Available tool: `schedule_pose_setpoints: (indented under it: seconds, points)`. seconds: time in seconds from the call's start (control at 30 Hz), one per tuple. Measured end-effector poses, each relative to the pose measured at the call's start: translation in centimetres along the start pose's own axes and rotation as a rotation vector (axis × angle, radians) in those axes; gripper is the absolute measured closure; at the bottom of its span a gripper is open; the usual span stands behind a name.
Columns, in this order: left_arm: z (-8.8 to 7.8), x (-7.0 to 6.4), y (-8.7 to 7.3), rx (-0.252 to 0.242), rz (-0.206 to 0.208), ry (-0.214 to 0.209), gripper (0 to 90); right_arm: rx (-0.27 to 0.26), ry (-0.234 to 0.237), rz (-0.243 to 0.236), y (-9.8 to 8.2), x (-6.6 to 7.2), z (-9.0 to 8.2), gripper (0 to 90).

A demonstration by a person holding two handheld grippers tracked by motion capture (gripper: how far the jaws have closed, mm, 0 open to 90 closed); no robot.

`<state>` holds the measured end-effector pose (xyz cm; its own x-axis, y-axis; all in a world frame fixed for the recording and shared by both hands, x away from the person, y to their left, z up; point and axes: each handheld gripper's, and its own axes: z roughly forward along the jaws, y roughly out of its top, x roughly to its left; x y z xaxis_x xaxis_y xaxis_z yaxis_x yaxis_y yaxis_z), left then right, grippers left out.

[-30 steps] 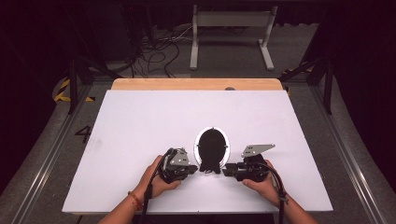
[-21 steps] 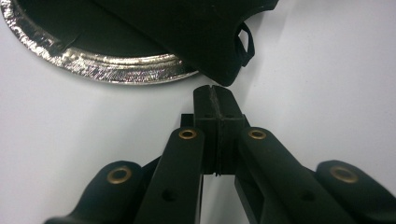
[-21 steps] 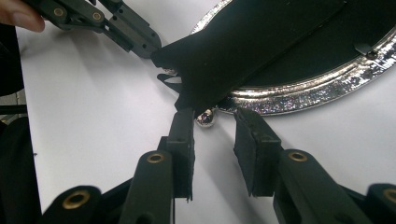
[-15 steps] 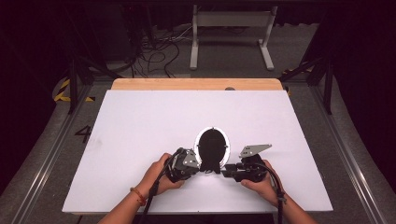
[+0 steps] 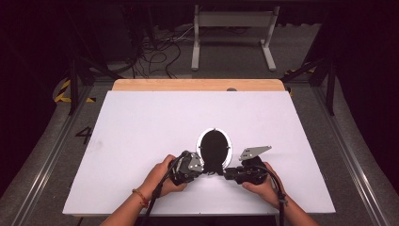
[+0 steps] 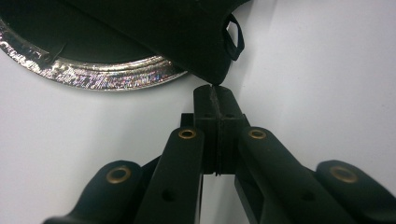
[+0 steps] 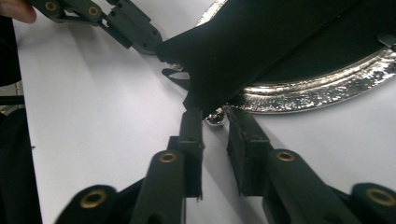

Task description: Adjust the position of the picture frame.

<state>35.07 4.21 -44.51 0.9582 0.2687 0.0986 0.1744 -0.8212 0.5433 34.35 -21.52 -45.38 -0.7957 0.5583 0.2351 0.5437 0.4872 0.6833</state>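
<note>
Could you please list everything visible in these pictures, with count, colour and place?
black fabric pouch: one, black, lying on the dish, near end between the grippers
foil dish: one, shiny silver, oval, near the table's front middle
table: one, white top with a wooden far edge
metal stand: one, grey, on the floor beyond the table
cables: several, dark, on the floor behind
left gripper: one, black, jaws shut at the pouch's edge
right gripper: one, black, jaws slightly apart, just been closing at the pouch's corner
hands: two, holding the grippers
</note>
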Motion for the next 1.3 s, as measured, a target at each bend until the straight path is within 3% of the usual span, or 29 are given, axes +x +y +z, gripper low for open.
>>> schedule_pose_setpoints:
  seconds: [0.1, 0.33, 0.63, 0.8, 1.1, 1.2, 1.3]
  points:
    - [0.0, 0.4, -0.5, -0.036, -0.039, -0.032, 90.0, -0.004, -0.002, -0.006, 0.0, 0.1, 0.1, 78.7]
    - [0.0, 0.6, -0.7, -0.051, -0.049, -0.042, 90.0, 0.015, -0.021, 0.002, 0.0, 0.1, 0.3, 86.2]
    - [0.1, 0.8, -1.3, -0.085, -0.088, -0.064, 89.9, 0.015, -0.026, -0.017, 0.4, 0.2, 0.8, 88.7]
    - [0.1, 0.9, -1.5, -0.102, -0.102, -0.072, 89.7, 0.004, -0.022, -0.017, 0.4, 0.2, 1.0, 88.5]
    - [0.2, 1.0, -2.1, -0.185, -0.133, -0.037, 84.2, -0.050, 0.017, 0.000, 0.6, 0.1, 1.1, 86.8]
    - [0.1, 1.1, -2.1, -0.209, -0.134, -0.047, 84.6, -0.057, 0.025, 0.006, 0.6, 0.0, 1.0, 85.8]
    - [0.2, 0.9, -1.9, -0.206, -0.131, -0.043, 84.5, -0.054, 0.035, 0.005, 0.6, 0.0, 0.9, 79.9]
